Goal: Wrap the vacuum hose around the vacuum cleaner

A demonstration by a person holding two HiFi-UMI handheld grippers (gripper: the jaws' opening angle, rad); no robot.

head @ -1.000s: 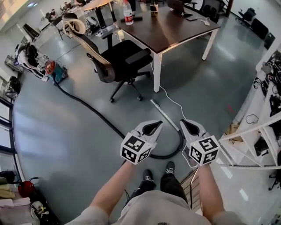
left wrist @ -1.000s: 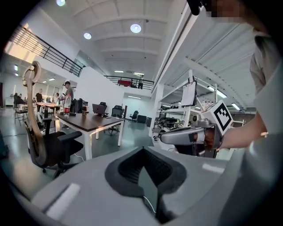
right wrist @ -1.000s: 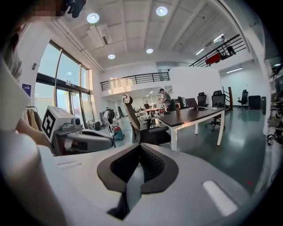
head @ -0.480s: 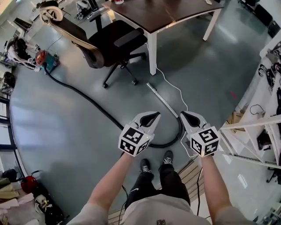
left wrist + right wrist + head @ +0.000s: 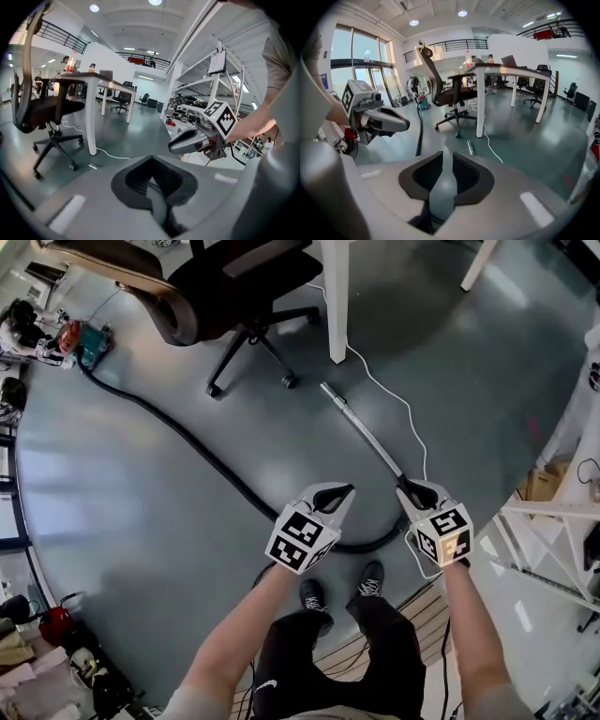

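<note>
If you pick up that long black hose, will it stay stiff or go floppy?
Probably floppy: the hose lies in loose curves, so it would likely sag and trail. Its metal tube lies straight, so that end should stay stiff. Pulling hard may drag the vacuum it runs to.

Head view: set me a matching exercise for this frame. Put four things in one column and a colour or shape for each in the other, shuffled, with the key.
Things:
1. vacuum hose
2. metal wand
3. office chair
4. table leg

Descriptions:
A. white, upright
B. black, winding across the floor
C. silver, straight, lying flat on the floor
D. black, on a wheeled base

Pairs: 1-B, 2-C, 3-D, 4-A
</note>
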